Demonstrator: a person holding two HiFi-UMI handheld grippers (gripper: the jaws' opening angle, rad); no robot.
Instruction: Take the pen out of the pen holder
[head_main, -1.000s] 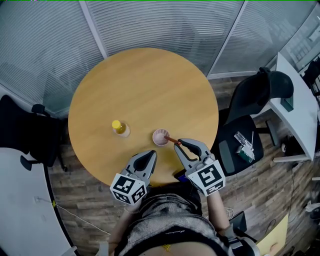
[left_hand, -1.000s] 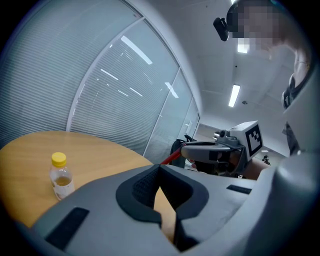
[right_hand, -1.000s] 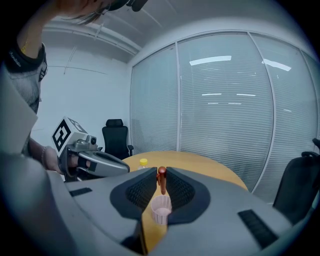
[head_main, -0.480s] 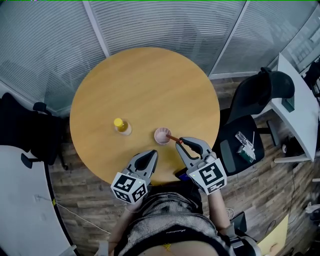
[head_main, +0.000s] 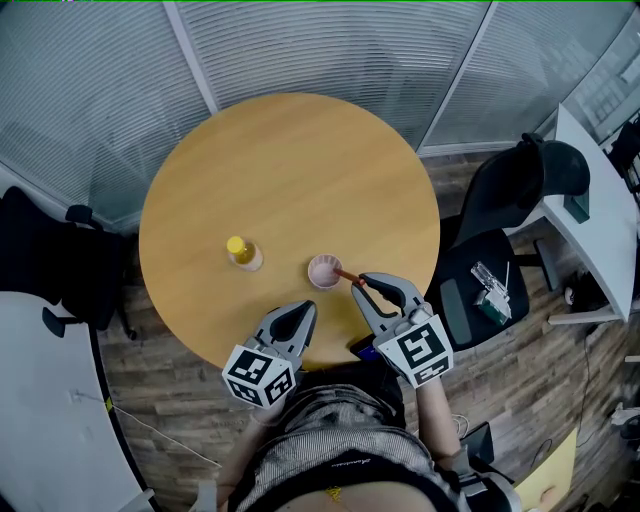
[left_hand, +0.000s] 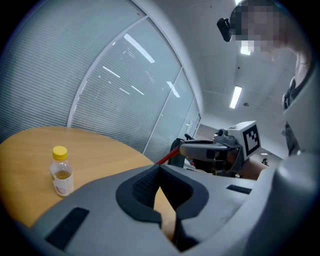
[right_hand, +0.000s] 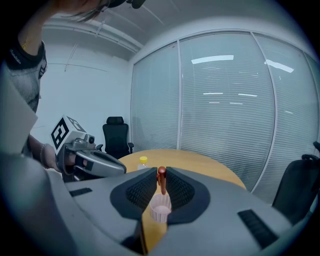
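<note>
A small pink pen holder (head_main: 322, 271) stands on the round wooden table (head_main: 290, 170) near its front edge. A red pen (head_main: 346, 277) leans out of it to the right. My right gripper (head_main: 360, 284) is shut on the pen's upper end. In the right gripper view the pen (right_hand: 161, 181) sits pinched between the jaw tips of the right gripper (right_hand: 160, 174), with the holder (right_hand: 160, 210) below them. My left gripper (head_main: 302, 310) hovers at the table's front edge, left of the holder. Its jaws (left_hand: 159, 167) are shut with nothing in them.
A small bottle (head_main: 240, 252) with a yellow cap stands left of the holder. A black office chair (head_main: 500, 230) is to the right of the table, with a white desk (head_main: 600, 200) beyond it. Glass walls with blinds run behind the table.
Nearly nothing: the view shifted slightly a second ago. The right gripper stays on the pen, and the left gripper holds its place.
</note>
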